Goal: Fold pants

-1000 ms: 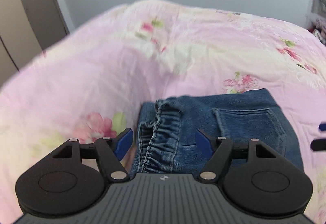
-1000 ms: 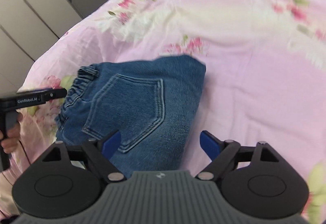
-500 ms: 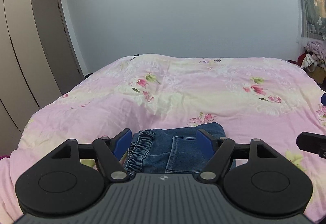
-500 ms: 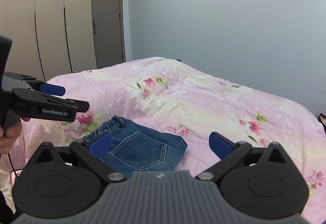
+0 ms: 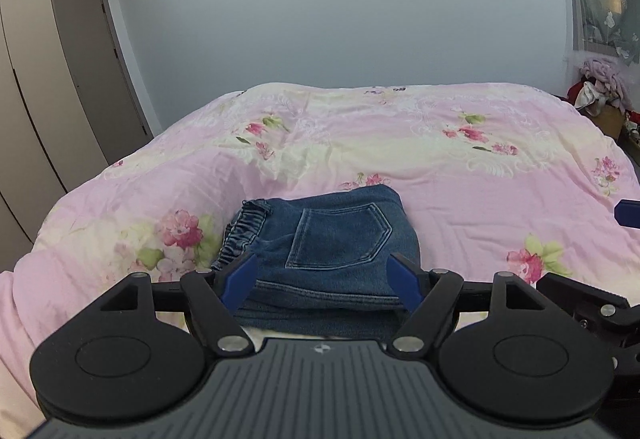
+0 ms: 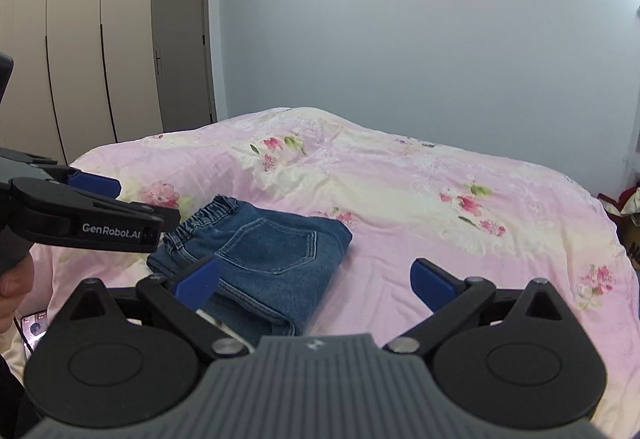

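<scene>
The blue jeans lie folded into a compact stack near the front edge of the bed, back pocket up and elastic waistband to the left; the right wrist view shows the same jeans. My left gripper hangs open just short of the stack with nothing between its blue pads. Held back and to the right of the jeans, my right gripper is open wide and empty. In the right wrist view the left gripper reaches in from the left, held by a hand.
The bed carries a pink floral duvet. Tall wardrobes and a grey door stand on the left. A pile of clothes on a box sits at the far right under a curtain. A phone lies by the bed's near left corner.
Both grippers have pulled back from the jeans and tilted up, so the stack looks smaller and the room's walls show. The right gripper's jaws have spread wider. The jeans stayed put.
</scene>
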Demonstrator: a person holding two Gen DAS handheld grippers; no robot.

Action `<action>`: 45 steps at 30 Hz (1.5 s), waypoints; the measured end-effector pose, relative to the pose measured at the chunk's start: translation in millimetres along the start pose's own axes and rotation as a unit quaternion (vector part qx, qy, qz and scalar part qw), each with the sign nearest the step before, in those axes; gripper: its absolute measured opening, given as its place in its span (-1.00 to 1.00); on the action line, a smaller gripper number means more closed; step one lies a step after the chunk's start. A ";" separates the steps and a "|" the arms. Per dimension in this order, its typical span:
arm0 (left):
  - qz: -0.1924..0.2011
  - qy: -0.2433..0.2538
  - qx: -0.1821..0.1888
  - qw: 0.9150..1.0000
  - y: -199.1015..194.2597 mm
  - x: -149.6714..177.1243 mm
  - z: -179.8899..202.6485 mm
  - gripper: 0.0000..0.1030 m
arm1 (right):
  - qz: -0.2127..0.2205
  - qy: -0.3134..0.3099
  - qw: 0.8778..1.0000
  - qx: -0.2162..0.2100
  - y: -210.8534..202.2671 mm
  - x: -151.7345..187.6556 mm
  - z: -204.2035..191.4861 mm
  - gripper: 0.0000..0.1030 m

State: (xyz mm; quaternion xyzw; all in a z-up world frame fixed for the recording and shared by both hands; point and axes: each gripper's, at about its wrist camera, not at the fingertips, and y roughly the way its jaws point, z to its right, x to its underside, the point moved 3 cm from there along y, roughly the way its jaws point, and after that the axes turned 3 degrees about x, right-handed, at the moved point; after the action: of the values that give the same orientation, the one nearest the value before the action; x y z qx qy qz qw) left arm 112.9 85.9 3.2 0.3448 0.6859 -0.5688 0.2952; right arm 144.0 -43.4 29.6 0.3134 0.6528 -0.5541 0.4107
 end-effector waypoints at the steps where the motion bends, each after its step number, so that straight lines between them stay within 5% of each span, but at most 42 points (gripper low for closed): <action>1: -0.002 -0.003 -0.004 1.000 1.2 4.7 1.4 0.68 | 0.000 -0.001 1.000 0.009 0.3 7.0 -0.6 0.90; 11: -0.038 -0.020 -0.004 0.999 15.3 29.2 5.6 0.68 | -0.016 -0.003 1.000 0.024 12.3 26.6 0.1 0.90; 45: -0.040 -0.028 -0.006 0.999 10.1 31.1 2.3 0.69 | -0.033 -0.006 0.999 0.015 13.5 30.0 1.1 0.91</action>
State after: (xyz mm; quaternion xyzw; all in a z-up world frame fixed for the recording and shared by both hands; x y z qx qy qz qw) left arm 102.8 89.1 -27.9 0.2991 0.6937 -0.5859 0.2933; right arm 142.0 -43.3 -3.2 0.2951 0.6517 -0.5790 0.3910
